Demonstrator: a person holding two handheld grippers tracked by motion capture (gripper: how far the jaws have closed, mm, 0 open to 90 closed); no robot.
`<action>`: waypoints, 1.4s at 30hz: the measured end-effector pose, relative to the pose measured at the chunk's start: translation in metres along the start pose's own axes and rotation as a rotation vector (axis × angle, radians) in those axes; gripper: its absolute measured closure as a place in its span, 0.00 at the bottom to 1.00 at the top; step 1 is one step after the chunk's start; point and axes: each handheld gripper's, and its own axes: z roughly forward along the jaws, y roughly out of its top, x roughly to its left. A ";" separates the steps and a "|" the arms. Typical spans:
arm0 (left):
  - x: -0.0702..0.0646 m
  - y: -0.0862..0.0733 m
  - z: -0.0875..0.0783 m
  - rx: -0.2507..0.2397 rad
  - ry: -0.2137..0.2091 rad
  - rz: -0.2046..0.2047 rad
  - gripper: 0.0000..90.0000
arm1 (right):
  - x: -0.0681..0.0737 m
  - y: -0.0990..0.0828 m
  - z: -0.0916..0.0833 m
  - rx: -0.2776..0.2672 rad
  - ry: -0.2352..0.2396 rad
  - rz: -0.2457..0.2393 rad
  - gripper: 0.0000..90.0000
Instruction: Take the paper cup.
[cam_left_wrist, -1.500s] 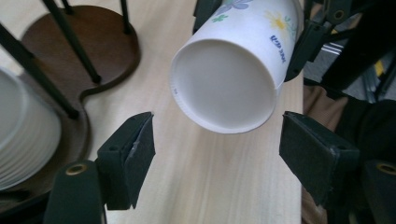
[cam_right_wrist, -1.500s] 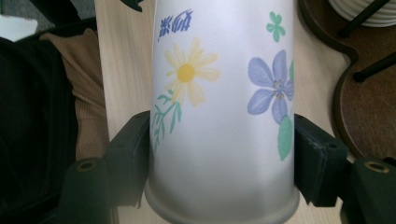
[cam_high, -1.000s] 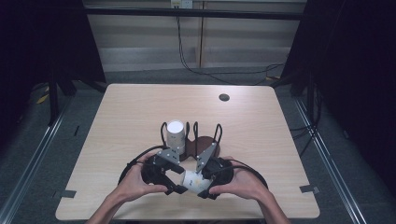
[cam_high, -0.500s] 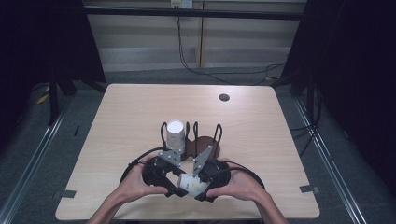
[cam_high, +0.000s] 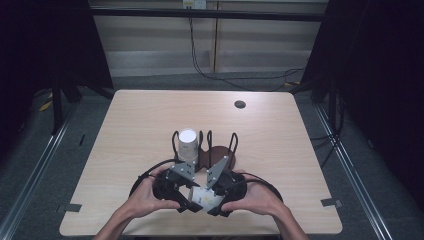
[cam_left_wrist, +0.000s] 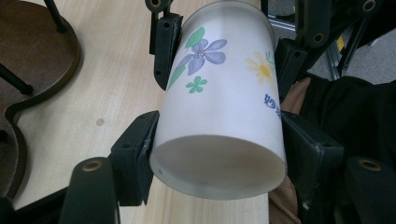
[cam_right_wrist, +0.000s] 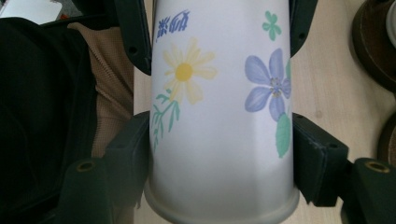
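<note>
Paper, thin and flower-printed, the cup (cam_left_wrist: 219, 107) lies sideways between both tools: the left gripper (cam_left_wrist: 219, 154) clamps its base end, the right gripper (cam_right_wrist: 219, 154) its rolled rim end. A light, even squeeze seems wise, since such walls crush easily. Beyond stands a dark wire rack (cam_high: 212, 150) holding another cup (cam_high: 187, 142).

White paper cup (cam_left_wrist: 219, 107) printed with purple and yellow flowers, lying sideways above the table's near edge, clamped at both ends between two grippers, base toward the left one.
</note>
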 end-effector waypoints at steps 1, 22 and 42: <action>0.000 0.000 0.000 0.000 -0.003 0.001 0.38 | 0.000 0.000 0.000 0.000 -0.003 0.001 0.33; 0.000 -0.005 -0.003 -0.048 0.032 -0.038 0.40 | -0.010 -0.011 -0.010 -0.111 -0.014 0.069 0.20; 0.006 -0.014 -0.005 -0.105 0.081 -0.054 0.41 | -0.017 -0.026 -0.031 -0.273 -0.059 0.147 0.19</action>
